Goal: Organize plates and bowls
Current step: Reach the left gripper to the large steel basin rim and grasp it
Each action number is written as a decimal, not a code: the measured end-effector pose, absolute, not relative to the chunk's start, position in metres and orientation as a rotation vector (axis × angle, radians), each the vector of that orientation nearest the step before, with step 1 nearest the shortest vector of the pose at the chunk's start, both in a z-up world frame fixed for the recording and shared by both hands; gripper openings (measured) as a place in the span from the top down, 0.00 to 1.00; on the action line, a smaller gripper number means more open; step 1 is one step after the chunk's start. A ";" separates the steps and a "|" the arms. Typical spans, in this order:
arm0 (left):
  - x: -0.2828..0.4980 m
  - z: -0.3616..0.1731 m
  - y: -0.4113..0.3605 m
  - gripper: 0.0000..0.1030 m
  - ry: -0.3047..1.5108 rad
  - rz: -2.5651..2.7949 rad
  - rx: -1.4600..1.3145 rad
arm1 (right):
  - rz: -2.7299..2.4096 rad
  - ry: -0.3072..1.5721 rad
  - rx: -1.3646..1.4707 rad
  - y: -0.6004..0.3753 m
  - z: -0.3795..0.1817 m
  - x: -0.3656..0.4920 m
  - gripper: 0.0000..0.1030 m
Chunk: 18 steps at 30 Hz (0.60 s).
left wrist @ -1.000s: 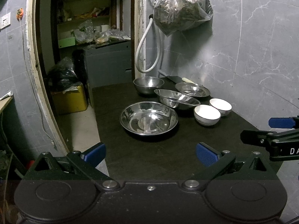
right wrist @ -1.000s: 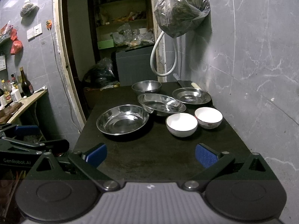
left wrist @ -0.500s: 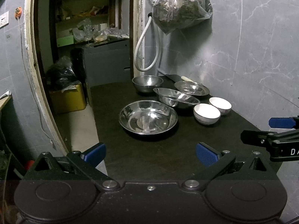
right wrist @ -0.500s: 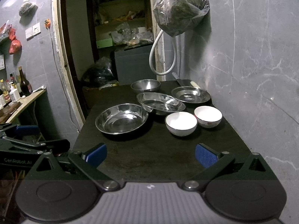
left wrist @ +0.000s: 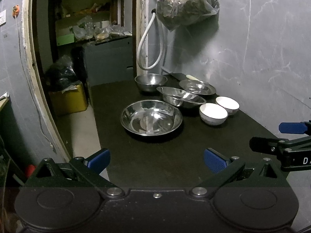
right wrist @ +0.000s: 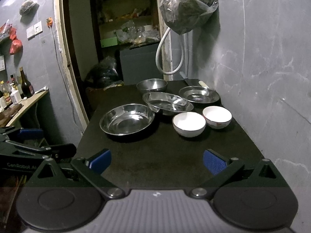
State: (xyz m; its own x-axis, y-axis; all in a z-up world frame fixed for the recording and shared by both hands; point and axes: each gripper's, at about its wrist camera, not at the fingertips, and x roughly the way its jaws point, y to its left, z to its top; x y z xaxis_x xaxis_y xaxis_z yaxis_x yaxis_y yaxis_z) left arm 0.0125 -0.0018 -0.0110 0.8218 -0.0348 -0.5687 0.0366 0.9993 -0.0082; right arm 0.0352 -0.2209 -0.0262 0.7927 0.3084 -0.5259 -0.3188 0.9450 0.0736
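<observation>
On the dark table [left wrist: 151,167] [right wrist: 155,159] stand several steel dishes and two white bowls. A wide steel plate [left wrist: 151,117] [right wrist: 127,119] is nearest. Behind it lies a tilted steel dish [left wrist: 180,96] [right wrist: 167,102], then a small steel bowl [left wrist: 151,81] [right wrist: 152,85] and a flat steel plate [left wrist: 197,87] [right wrist: 198,94]. The white bowls [left wrist: 213,113] [left wrist: 227,104] [right wrist: 189,123] [right wrist: 217,116] sit side by side at the right. My left gripper [left wrist: 156,160] and right gripper [right wrist: 157,161] both hang open and empty over the table's near end, well short of the dishes.
A grey marbled wall [right wrist: 268,58] runs along the table's right side, with a full plastic bag [right wrist: 187,5] and a white hose [right wrist: 171,58] hanging at the far end. A doorway [left wrist: 87,38] opens at the left beyond the table edge. A knife [right wrist: 192,81] lies at the back.
Both grippers have shifted slightly, so the dishes sit a little lower and farther left in each view. Nothing on the table has moved; both stay open.
</observation>
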 end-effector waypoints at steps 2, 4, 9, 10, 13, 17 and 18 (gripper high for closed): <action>0.016 -0.012 -0.002 0.01 0.619 -0.037 0.005 | 0.334 0.568 -0.015 -0.221 -0.028 0.034 0.00; 0.019 -0.016 -0.002 0.01 0.641 -0.018 0.005 | 0.331 0.576 -0.010 -0.222 -0.030 0.034 0.00; 0.034 -0.027 0.008 0.01 0.713 0.094 -0.029 | 0.331 0.610 0.001 -0.224 -0.037 0.032 0.00; 0.036 -0.029 0.011 0.01 0.723 0.112 -0.042 | 0.329 0.616 0.006 -0.226 -0.039 0.032 0.00; 0.043 -0.034 0.019 0.01 0.745 0.142 -0.056 | 0.318 0.636 0.019 -0.233 -0.042 0.032 0.00; 0.061 -0.036 0.024 0.01 0.768 0.158 -0.059 | 0.318 0.667 0.023 -0.242 -0.046 0.038 0.00; 0.067 -0.035 0.024 0.01 0.770 0.162 -0.056 | 0.325 0.677 0.020 -0.243 -0.047 0.041 0.00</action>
